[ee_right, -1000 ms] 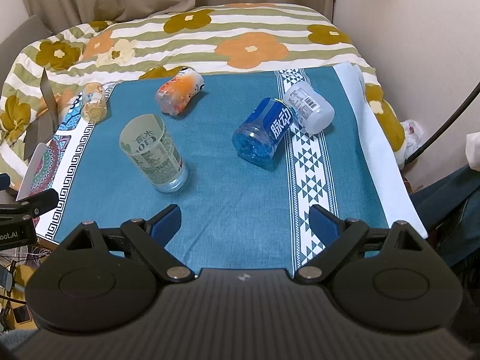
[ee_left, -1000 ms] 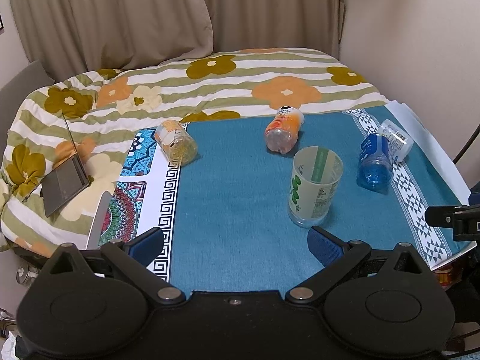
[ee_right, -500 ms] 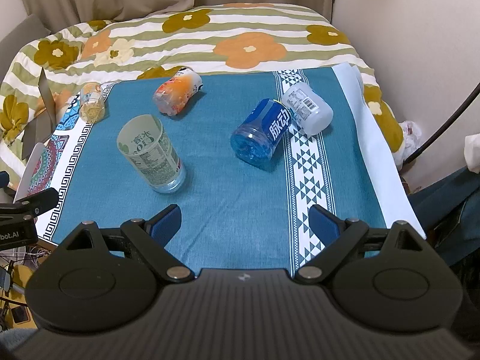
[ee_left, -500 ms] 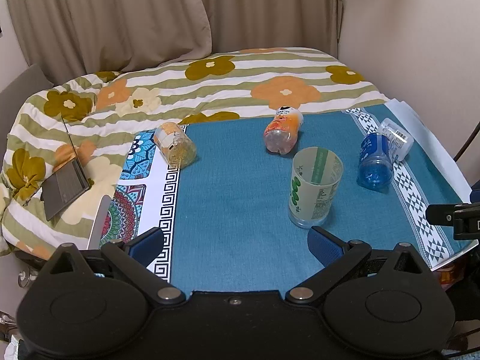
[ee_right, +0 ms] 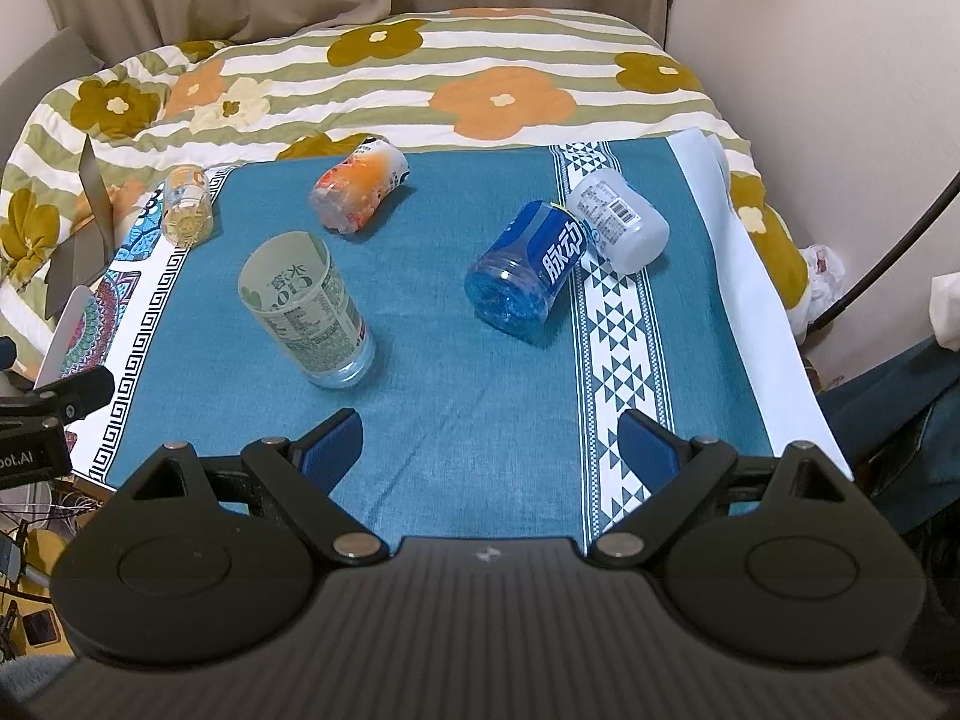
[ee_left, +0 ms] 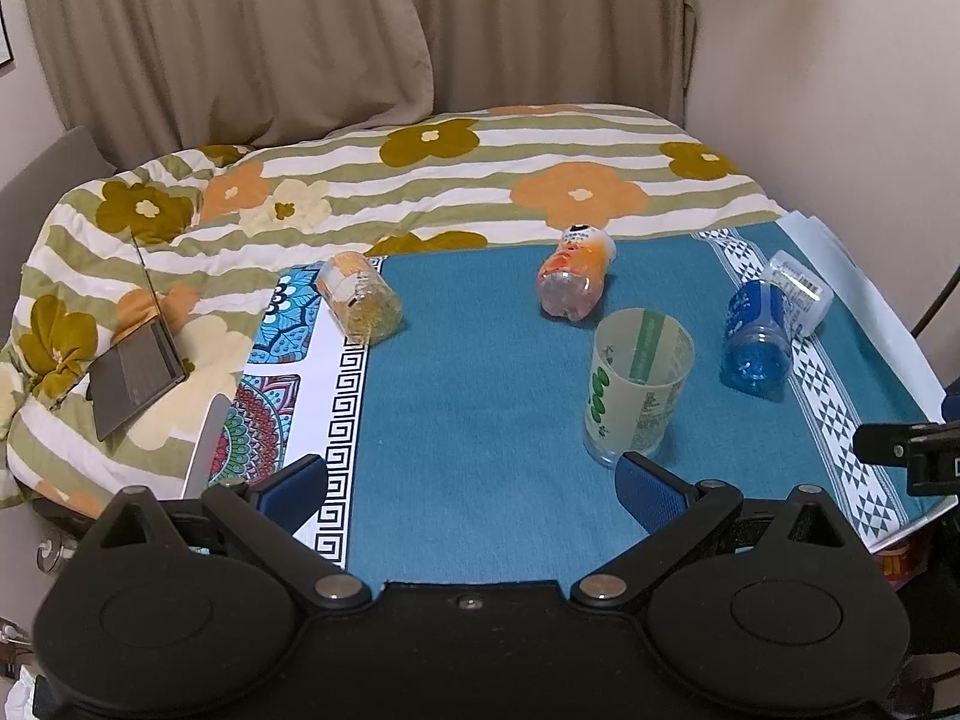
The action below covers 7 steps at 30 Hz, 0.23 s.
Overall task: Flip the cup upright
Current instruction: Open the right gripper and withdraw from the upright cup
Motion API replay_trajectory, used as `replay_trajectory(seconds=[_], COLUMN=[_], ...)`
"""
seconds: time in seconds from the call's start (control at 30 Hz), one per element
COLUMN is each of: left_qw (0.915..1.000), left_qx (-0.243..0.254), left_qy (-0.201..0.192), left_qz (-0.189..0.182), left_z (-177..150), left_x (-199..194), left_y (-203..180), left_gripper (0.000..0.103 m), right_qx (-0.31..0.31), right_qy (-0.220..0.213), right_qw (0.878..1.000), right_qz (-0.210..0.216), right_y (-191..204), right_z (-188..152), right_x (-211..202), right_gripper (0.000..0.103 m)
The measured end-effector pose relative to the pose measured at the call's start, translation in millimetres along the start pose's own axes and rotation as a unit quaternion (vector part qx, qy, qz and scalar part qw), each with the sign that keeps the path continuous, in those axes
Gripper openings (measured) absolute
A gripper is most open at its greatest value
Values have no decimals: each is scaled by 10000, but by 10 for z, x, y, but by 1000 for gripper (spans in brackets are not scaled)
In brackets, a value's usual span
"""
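Note:
A green-labelled clear cup (ee_left: 636, 387) stands upright on the blue cloth, mouth up; it also shows in the right wrist view (ee_right: 306, 309). Several other cut-bottle cups lie on their sides: orange (ee_left: 573, 282) (ee_right: 360, 192), blue (ee_left: 756, 339) (ee_right: 528, 270), white (ee_left: 798, 291) (ee_right: 618, 222), yellow (ee_left: 360, 297) (ee_right: 187, 204). My left gripper (ee_left: 471, 489) is open and empty, near the table's front, its right pad just in front of the green cup. My right gripper (ee_right: 489, 447) is open and empty, short of the blue cup.
The blue cloth (ee_left: 480, 390) covers a table against a floral quilt (ee_left: 420, 180). A laptop (ee_left: 135, 369) lies on the quilt at left. Curtain behind and a wall at right. The other gripper's tip (ee_left: 900, 450) shows at the right edge.
Both views have drifted slightly; the grippers stay open. The cups have not moved.

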<state>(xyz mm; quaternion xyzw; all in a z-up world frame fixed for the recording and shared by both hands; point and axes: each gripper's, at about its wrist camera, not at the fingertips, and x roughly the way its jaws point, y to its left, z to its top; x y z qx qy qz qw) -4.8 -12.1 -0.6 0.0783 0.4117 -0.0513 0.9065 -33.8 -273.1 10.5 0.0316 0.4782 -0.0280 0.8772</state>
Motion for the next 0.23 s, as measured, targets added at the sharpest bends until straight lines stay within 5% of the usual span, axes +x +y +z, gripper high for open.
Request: replay_trajectory(seconds=[0.23], left_qw=[9999], left_qx=[-79], left_qy=[-71], left_qz=[-17], left_z=[26], left_x=[4], left_y=[49], left_gripper=[103], right_qx=[-163], right_qy=[-52], right_qw=[9998], right_qz=[41], right_y=[70], right_z=[52], right_x=[4], right_gripper=[103])
